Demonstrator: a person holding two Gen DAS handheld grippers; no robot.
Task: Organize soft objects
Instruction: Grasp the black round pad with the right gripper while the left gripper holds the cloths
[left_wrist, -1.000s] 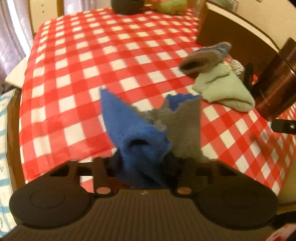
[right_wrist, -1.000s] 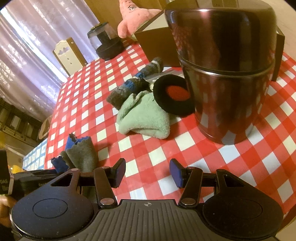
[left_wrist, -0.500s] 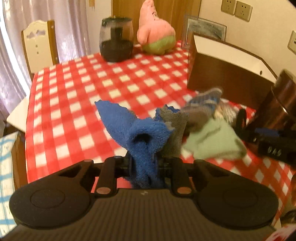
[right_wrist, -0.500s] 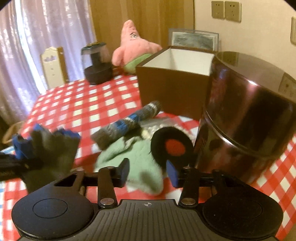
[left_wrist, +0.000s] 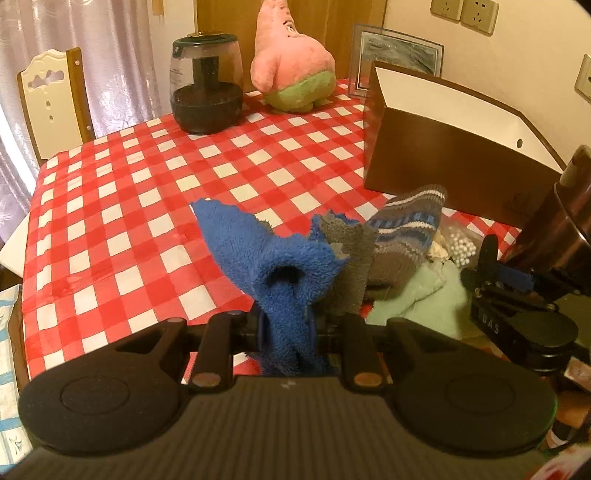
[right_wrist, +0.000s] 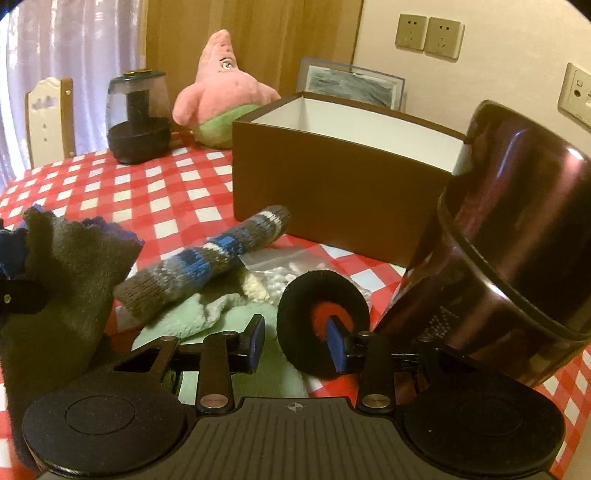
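While the left gripper (left_wrist: 286, 328) stays clenched on a blue-and-grey fleece sock (left_wrist: 273, 266), raised above the red-checked tablecloth (left_wrist: 122, 206), the right gripper (right_wrist: 295, 345) stands released over a pale green sock (right_wrist: 240, 321). Lettering on the right gripper's side reads partly "DAS". A striped knit sock (right_wrist: 207, 262) lies at 11 o'clock from it, a black-and-red round pad (right_wrist: 317, 314) just ahead. The open brown box (right_wrist: 332, 184) stands at 12 o'clock; a dark metal canister (right_wrist: 509, 251) crowds 2 o'clock.
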